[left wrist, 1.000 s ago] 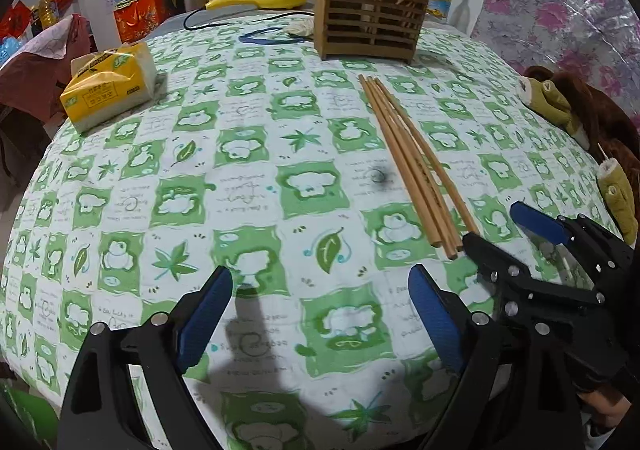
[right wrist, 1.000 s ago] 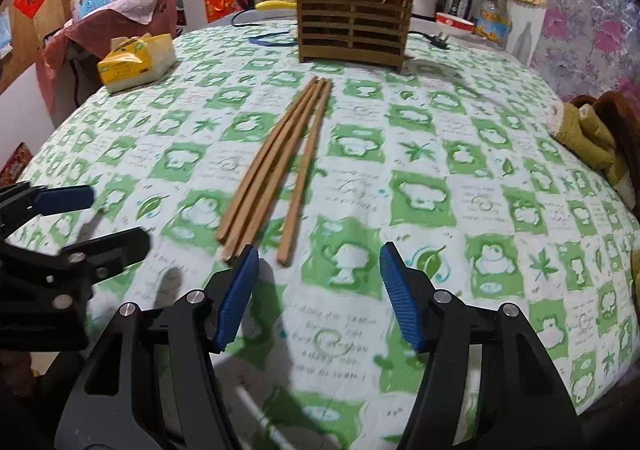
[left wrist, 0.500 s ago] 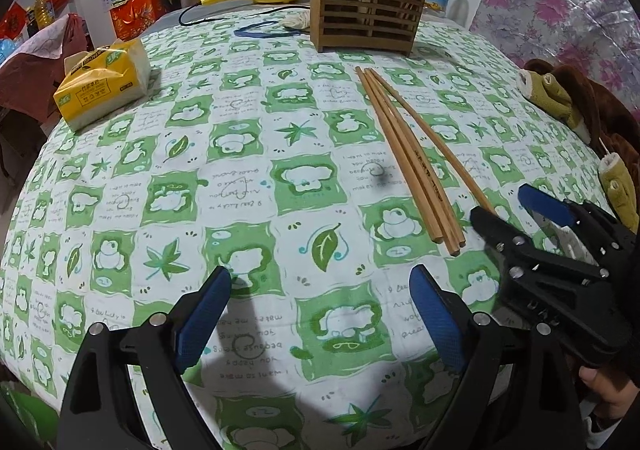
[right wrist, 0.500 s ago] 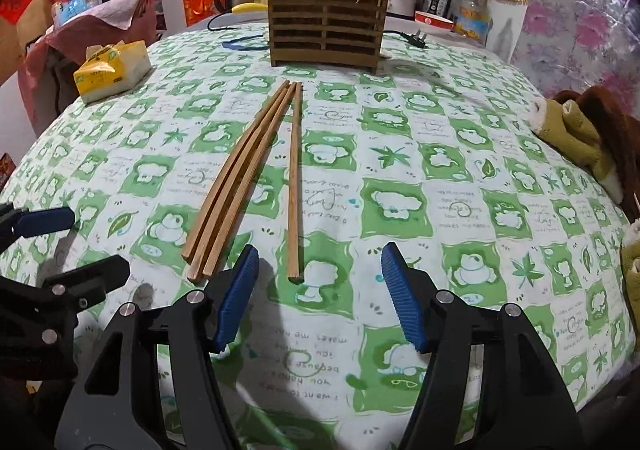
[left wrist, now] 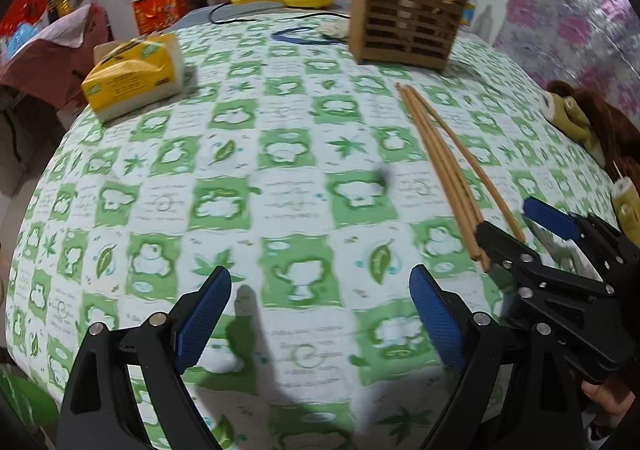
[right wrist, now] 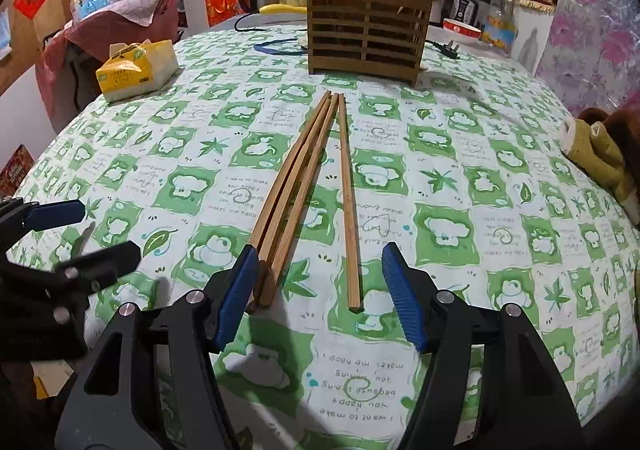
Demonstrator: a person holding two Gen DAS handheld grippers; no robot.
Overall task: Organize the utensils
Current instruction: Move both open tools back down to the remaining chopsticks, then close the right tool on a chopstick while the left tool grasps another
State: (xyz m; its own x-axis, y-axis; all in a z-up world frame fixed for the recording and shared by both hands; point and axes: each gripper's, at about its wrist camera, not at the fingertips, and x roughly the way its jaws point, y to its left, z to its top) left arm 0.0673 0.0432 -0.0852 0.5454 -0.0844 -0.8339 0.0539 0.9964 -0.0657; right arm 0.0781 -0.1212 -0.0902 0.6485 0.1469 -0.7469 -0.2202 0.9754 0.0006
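Note:
Several wooden chopsticks lie on the green-and-white tablecloth, pointing toward a slatted wooden utensil holder at the back, which holds more sticks. My right gripper is open, low over the cloth, with the near ends of the chopsticks between its jaws; the left pad is next to the bundle. The chopsticks and holder also show in the left wrist view. My left gripper is open and empty over bare cloth, left of the chopsticks.
A yellow tissue pack sits at the left. A brown plush toy lies at the right edge. A blue band and a black cord with plug lie near the holder. Kitchen appliances crowd the far side.
My right gripper has moved forward and left, so the chopstick ends now sit between its jaws. My left gripper has drifted forward a little.

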